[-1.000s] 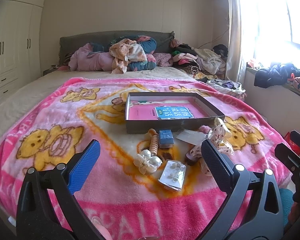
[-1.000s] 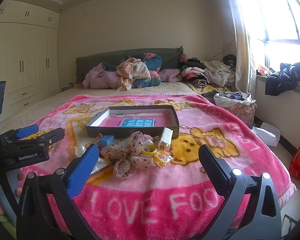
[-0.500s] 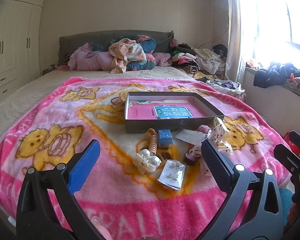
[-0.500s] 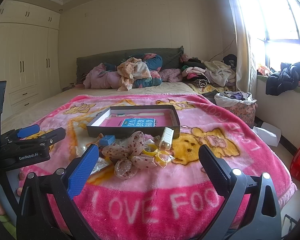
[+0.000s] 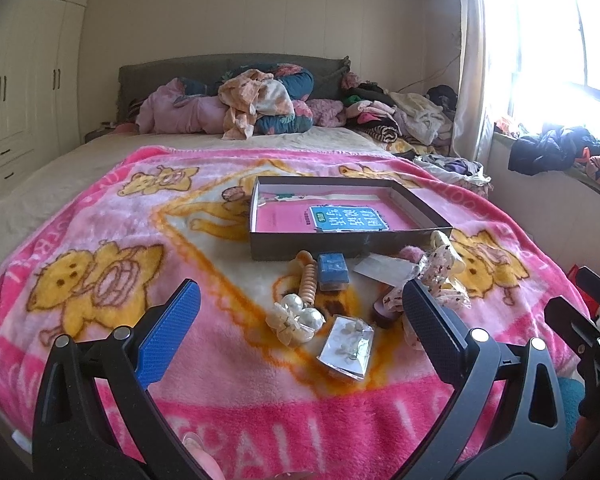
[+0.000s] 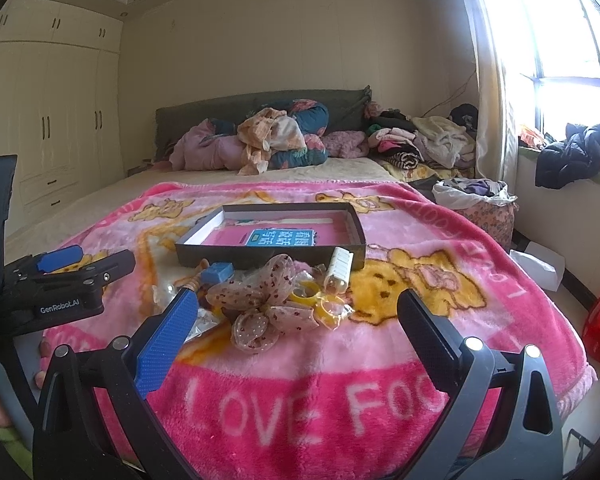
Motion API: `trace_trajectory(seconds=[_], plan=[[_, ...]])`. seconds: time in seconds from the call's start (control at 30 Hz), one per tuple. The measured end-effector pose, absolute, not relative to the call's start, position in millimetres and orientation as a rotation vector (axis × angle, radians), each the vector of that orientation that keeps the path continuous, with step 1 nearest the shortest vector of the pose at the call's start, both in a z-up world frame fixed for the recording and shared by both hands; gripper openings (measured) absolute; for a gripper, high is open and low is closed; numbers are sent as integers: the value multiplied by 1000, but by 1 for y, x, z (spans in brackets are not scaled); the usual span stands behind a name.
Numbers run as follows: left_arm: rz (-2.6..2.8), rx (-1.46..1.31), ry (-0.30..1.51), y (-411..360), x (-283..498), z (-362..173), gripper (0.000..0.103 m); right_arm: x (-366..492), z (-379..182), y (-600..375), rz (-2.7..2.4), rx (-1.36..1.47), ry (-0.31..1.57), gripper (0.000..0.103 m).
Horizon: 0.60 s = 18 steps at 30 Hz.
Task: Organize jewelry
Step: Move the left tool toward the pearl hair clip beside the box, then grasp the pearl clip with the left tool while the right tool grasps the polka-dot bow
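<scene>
Pink blanket (image 5: 112, 216) lies bare left of box (image 5: 260, 246); both grippers' jaws gape wide, empty.

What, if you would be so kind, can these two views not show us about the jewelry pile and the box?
- Left wrist view: the spotted bow is partly behind the left gripper finger.
- Right wrist view: the clear packet is mostly behind the right gripper blue pad.
- Both views: the box front wall hides its near floor.

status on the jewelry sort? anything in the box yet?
Done: nothing visible; the dark box holds only a pink liner and blue card. In hand: nothing, left gripper and right gripper both open and empty. Left: pearl piece, earring packet, spotted bow and the rest lie on the blanket.
</scene>
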<state>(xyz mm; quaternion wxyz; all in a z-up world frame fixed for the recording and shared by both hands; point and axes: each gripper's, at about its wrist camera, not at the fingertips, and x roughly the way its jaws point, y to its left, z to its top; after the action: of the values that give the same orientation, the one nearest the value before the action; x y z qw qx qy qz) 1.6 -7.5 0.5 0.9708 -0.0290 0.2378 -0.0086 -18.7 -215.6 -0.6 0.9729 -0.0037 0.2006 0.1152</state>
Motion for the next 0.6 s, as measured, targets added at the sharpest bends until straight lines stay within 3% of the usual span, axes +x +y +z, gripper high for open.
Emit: trace_trajectory(seconds=[0.6], plan=[[8, -92, 606, 21, 31, -26, 93, 10, -9, -190, 305, -53, 469, 97]])
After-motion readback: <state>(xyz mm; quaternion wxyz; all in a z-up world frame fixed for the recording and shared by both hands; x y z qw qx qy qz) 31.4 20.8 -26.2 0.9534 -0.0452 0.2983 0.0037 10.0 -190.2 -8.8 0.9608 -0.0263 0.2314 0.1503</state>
